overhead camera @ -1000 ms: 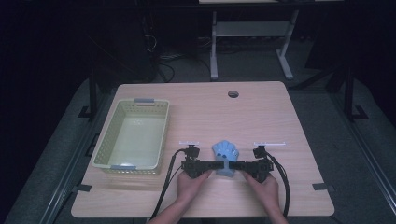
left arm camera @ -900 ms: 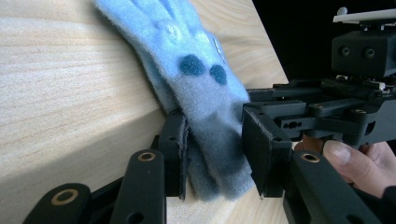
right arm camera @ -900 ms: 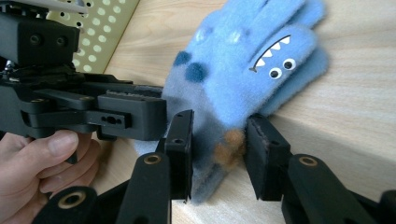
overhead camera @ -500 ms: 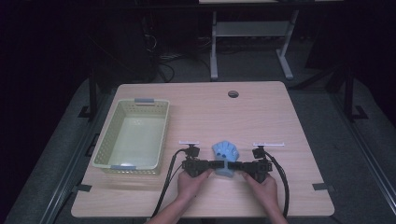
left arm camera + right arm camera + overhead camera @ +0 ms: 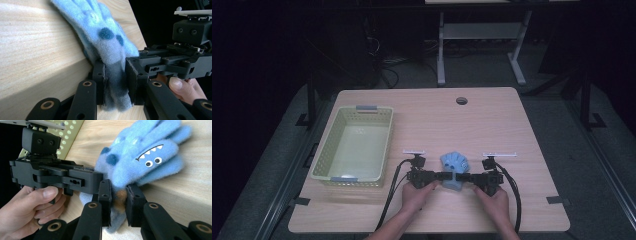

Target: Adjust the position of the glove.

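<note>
The blue glove point(image 5: 454, 167), a fleecy thing with a toothy monster face, lies near the front edge of the desk point(image 5: 492, 125), pinched at its cuff end from both sides. The left gripper point(image 5: 116, 82) has just been closing its jaws, and they now stand narrow with the darkened fleece of the cuff squeezed between the pads. The right gripper point(image 5: 118, 203) has likewise just been closing, and its jaws clamp the same end of the glove from the opposite side. In the high view the left gripper point(image 5: 438, 176) and right gripper point(image 5: 467, 177) point at each other, each held by a hand point(image 5: 416, 192). The glove's long axis runs away from the person, its finger tips pointing toward the far edge. To the left, well apart, stands a pale green basket point(image 5: 324, 155) with nothing in it
</note>
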Tool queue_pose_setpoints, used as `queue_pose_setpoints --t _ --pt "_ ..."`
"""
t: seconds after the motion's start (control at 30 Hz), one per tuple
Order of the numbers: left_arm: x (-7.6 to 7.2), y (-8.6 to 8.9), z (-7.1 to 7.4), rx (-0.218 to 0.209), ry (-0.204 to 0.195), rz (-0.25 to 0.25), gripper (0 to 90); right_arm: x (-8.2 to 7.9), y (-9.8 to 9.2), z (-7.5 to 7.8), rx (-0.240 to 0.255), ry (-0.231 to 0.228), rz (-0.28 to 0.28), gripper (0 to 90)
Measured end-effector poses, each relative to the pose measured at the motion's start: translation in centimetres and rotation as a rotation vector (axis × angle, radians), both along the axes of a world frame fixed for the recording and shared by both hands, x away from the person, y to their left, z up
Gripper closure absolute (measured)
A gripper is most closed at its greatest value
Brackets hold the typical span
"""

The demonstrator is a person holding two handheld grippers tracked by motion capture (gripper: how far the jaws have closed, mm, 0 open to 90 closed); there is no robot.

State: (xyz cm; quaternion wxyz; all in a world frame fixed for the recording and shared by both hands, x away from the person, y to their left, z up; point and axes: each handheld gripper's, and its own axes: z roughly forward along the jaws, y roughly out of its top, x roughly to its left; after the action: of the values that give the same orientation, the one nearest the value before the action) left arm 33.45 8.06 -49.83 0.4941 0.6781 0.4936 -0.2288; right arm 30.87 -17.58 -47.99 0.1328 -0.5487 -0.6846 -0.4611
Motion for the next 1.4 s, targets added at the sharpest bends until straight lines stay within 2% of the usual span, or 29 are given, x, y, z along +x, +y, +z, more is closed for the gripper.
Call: queue_pose_setpoints --t 0.27,0.67,0.7,1.03,1.4 --pt "0.0 -0.1 0.4 0.009 -0.018 -0.009 71.3 -0.1 -0.1 0.2 0.004 -0.001 0.000 77.5" --pt "-0.2 0.0 1.1 -0.016 -0.033 -0.017 71.5 -0.3 -0.2 0.8 0.026 -0.016 -0.006 78.0" --pt "-0.2 0.0 1.4 -0.015 -0.047 -0.017 71.5 -0.4 -0.3 1.0 0.027 -0.023 -0.007 78.1" --pt "-0.4 0.1 2.7 -0.028 -0.071 -0.022 71.5 -0.7 -0.4 2.4 0.047 -0.059 -0.007 78.3" --pt "-0.3 0.5 3.6 -0.028 -0.089 -0.027 71.4 -0.6 -0.1 3.2 0.047 -0.070 0.003 78.3"
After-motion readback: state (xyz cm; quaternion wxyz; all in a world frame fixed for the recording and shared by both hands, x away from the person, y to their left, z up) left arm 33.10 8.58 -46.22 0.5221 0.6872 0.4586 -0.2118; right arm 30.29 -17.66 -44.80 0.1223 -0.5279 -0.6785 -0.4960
